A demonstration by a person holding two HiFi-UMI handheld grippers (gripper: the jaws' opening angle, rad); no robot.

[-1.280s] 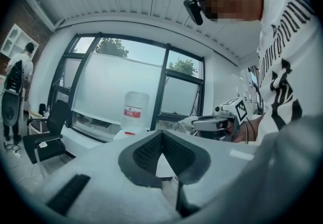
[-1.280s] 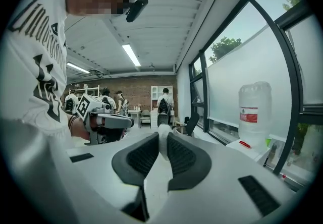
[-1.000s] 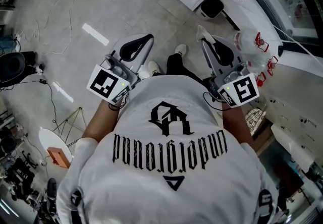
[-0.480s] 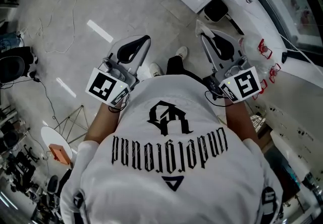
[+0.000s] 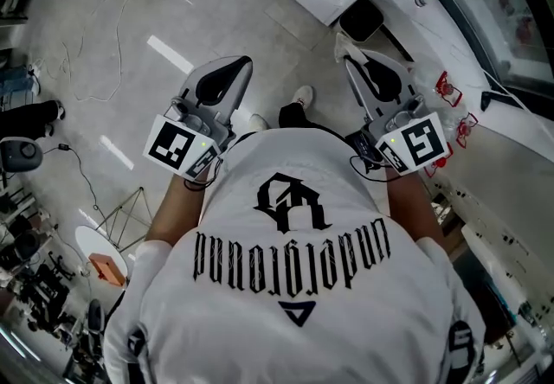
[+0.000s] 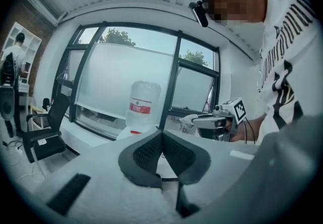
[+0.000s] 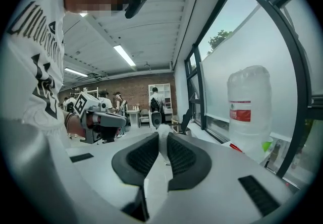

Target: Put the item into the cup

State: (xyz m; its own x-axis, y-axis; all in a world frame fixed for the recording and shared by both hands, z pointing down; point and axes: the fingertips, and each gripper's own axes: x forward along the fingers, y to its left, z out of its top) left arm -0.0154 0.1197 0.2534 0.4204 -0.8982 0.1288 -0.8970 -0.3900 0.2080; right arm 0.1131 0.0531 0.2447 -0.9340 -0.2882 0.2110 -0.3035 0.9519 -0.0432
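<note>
Evidently in transit: right gripper (image 5: 349, 60), at one o'clock, clamps a small white item (image 7: 162, 143), likely carrying it cupward; left gripper (image 5: 246, 64), at eleven, is closed empty.

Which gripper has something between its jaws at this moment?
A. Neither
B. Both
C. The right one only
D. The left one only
C: the right gripper is closed on a small white item that pokes up between its jaw tips, while the left gripper has its jaws pressed together with nothing between them.
</note>
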